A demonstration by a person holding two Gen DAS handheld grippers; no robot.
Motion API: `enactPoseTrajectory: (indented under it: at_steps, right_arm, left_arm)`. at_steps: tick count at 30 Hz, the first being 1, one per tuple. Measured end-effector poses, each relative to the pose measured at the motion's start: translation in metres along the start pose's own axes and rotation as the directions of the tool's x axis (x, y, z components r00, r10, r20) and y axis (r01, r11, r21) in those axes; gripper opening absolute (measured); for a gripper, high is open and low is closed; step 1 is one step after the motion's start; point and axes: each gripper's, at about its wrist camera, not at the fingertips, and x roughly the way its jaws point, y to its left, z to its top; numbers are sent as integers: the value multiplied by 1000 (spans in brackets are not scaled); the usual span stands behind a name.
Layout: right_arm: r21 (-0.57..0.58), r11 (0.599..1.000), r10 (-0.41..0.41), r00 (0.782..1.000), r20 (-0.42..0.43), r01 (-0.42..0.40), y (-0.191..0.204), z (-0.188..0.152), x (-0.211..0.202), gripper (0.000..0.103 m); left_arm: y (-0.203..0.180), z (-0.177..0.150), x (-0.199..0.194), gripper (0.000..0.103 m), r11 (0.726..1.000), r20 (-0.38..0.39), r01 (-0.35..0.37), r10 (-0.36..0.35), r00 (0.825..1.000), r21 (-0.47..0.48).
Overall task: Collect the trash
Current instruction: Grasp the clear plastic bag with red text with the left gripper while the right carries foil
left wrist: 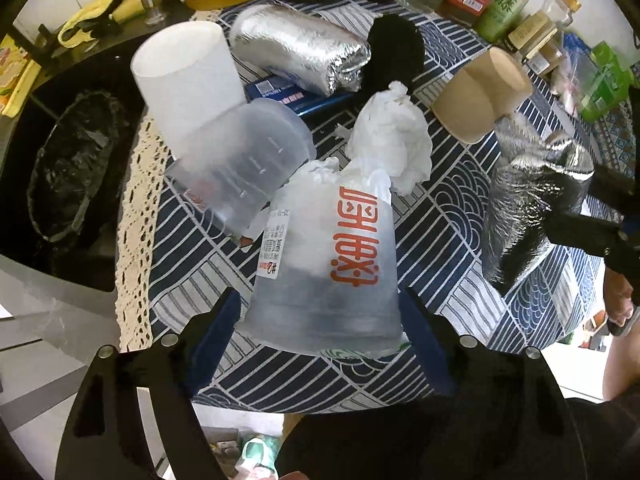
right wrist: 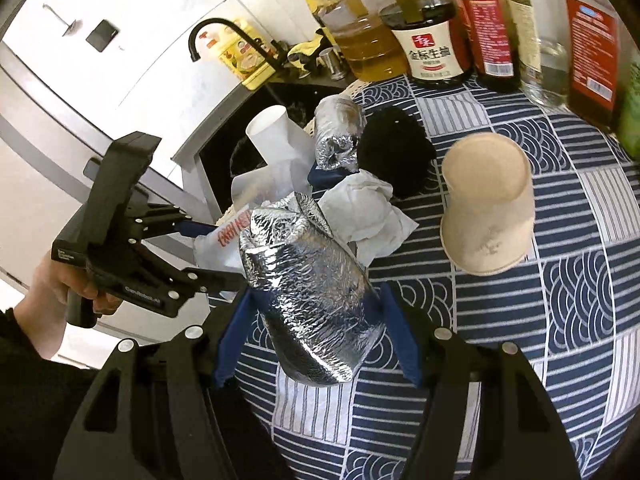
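Note:
A clear plastic cup (left wrist: 320, 264) with red characters and tissue stuffed in it stands mouth down on the blue patterned tablecloth (left wrist: 448, 216). My left gripper (left wrist: 324, 316) points straight down over it, and its blue pads press on the cup's two sides. In the right wrist view the same gripper (right wrist: 212, 256) closes round the cup (right wrist: 224, 240). My right gripper (right wrist: 316, 320) is shut on a crumpled foil bundle (right wrist: 312, 300), held above the cloth. From the left wrist view the bundle (left wrist: 532, 208) hangs at the right.
On the cloth lie a second foil bundle (left wrist: 300, 48), a black fuzzy lump (left wrist: 396, 52), crumpled tissue (left wrist: 392, 140), an upturned brown paper cup (left wrist: 480, 96), a white cup (left wrist: 180, 68) and a clear measuring cup (left wrist: 244, 160). Bottles (right wrist: 432, 52) line the back. A bag-lined bin (left wrist: 68, 168) sits at the left.

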Motion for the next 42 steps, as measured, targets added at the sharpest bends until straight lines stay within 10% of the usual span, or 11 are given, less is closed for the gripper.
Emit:
enactPoseTrajectory:
  at_steps: [24,31,42]
  right_arm:
    - [51,997,65,998,-2,-65,10,-14,-40,63]
    - [101,990,93,996,15,-94,20,4,-27,63]
    - [233,970,-80,995,53,65,63,52,23,63]
  left_arm:
    - [19,-54,-47,78,975,164,84,-50,985,-208]
    - [37,-57,-61,78,979,212,103,-65,975,-176]
    - [132,-32,-76,78,981,228,196,-190,955,-2]
